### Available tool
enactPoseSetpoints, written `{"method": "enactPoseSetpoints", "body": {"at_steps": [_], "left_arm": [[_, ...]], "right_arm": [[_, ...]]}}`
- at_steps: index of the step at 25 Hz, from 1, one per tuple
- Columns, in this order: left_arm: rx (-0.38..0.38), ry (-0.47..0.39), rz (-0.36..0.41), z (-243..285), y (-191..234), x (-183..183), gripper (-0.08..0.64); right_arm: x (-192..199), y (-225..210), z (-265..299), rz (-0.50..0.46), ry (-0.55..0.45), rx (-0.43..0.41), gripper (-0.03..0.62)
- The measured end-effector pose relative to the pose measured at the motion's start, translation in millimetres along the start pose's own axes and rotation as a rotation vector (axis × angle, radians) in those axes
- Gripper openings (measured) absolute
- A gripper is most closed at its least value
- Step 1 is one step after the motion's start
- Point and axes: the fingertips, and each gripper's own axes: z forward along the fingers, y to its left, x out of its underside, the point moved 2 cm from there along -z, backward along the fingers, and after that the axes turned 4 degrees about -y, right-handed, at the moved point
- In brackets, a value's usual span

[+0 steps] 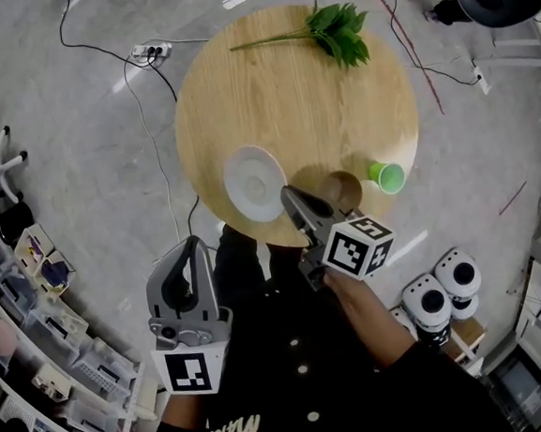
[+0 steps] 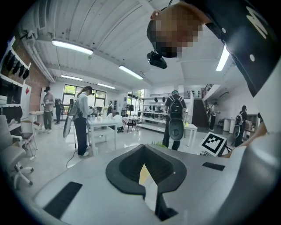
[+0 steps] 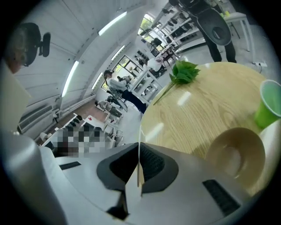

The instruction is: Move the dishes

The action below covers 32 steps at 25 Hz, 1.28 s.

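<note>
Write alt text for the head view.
The right tongs pinch the rim of a white plate at the near edge of a round wooden table. A brown bowl, green cup and leafy sprig sit there too; the left tongs hang shut.

**Grain, glaze and matt plastic**

The round pale wooden table point(image 1: 288, 96) shows fine grain under a light sheen. The white round plate point(image 1: 253, 182) looks smooth and glossy. The tan bowl point(image 1: 346, 189) is smooth but duller, and the green plastic cup point(image 1: 387, 176) is faintly shiny. The left gripper point(image 1: 194, 243) and right gripper point(image 1: 287, 193) have matt grey plastic shells.
</note>
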Motion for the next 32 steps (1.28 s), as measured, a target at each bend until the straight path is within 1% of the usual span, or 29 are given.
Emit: {"method": "enactPoseSetpoints", "body": {"at_steps": [4, 9, 16, 19, 24, 29, 32], "left_arm": [[0.054, 0.007, 0.012, 11.1, -18.8, 1.6, 0.011], [0.119, 0.030, 0.032, 16.6, -42.7, 6.2, 0.011], [0.157, 0.050, 0.042, 23.4, -64.5, 14.1, 0.011], [0.164, 0.057, 0.045, 25.1, -68.2, 17.2, 0.011], [0.161, 0.070, 0.044, 26.6, -68.7, 23.5, 0.011], [0.165, 0.089, 0.044, 25.1, -69.4, 29.8, 0.011], [0.168, 0.096, 0.043, 25.9, -69.6, 33.1, 0.011]], "right_arm": [[11.8, -21.7, -22.9, 0.098, -0.034, 0.016, 0.012], [29.9, -43.0, -43.0, 0.219, -0.088, 0.016, 0.012], [58.4, -71.6, -48.7, 0.374, -0.156, -0.015, 0.014], [70.1, -83.0, -45.7, 0.402, -0.178, -0.012, 0.012], [82.6, -97.5, -42.7, 0.420, -0.229, -0.003, 0.012], [92.4, -108.8, -37.2, 0.448, -0.245, -0.013, 0.014], [99.7, -118.3, -35.8, 0.485, -0.236, 0.011, 0.014]]}}
